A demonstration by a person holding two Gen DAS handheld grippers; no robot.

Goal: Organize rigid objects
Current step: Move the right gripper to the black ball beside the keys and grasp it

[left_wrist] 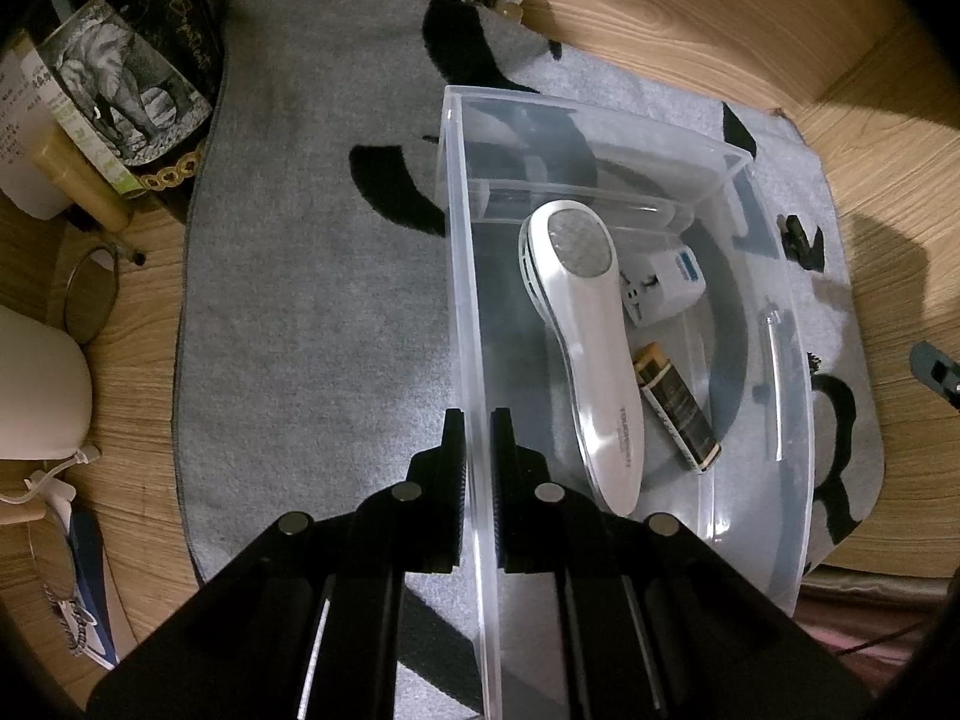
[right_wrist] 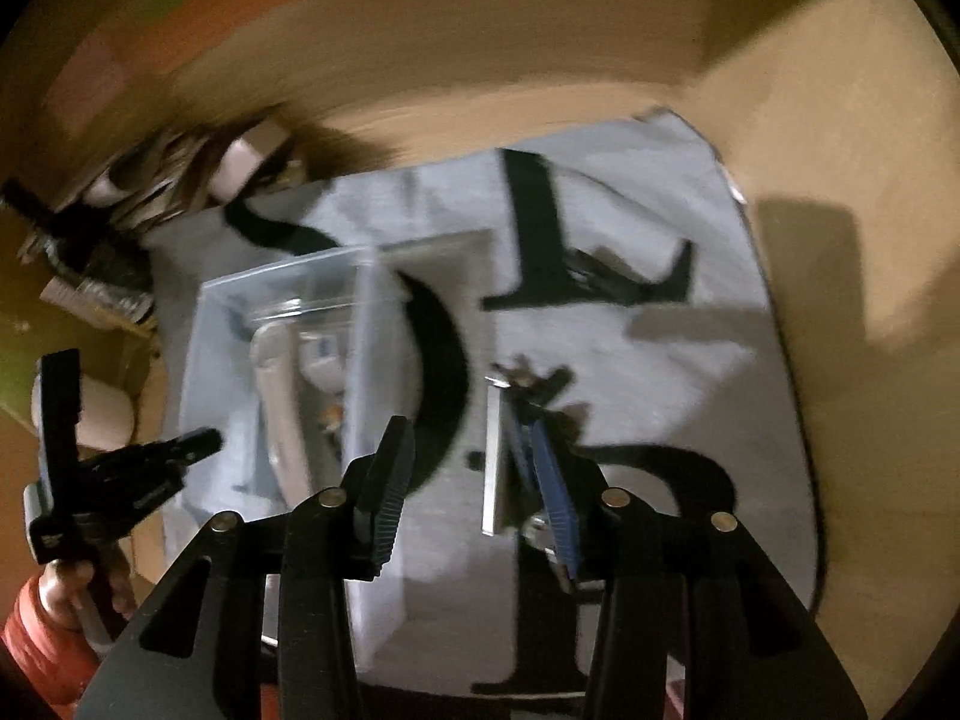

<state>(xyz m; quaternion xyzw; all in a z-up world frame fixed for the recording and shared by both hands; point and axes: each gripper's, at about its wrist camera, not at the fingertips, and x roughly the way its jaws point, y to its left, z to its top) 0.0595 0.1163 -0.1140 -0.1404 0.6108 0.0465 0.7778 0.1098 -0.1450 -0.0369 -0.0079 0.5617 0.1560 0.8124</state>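
A clear plastic bin (left_wrist: 600,108) stands on a grey mat (left_wrist: 312,300) with black letters. My left gripper (left_wrist: 477,420) is shut on the bin's left wall. Inside lie a white fabric shaver (left_wrist: 591,354), a white plug adapter (left_wrist: 660,291) and a black and gold bar (left_wrist: 675,408). The right wrist view is blurred. There my right gripper (right_wrist: 468,432) stands open over the mat, just right of the bin (right_wrist: 282,276). A silvery flat object (right_wrist: 493,462) shows between its fingers, close to the right one; I cannot tell whether they touch.
A small black clip (left_wrist: 801,240) lies on the mat right of the bin. Boxes and bottles (left_wrist: 120,90) crowd the far left, with a round mirror (left_wrist: 90,294) and a white jug (left_wrist: 36,384) nearer. A hand in a red sleeve (right_wrist: 42,630) holds the left gripper.
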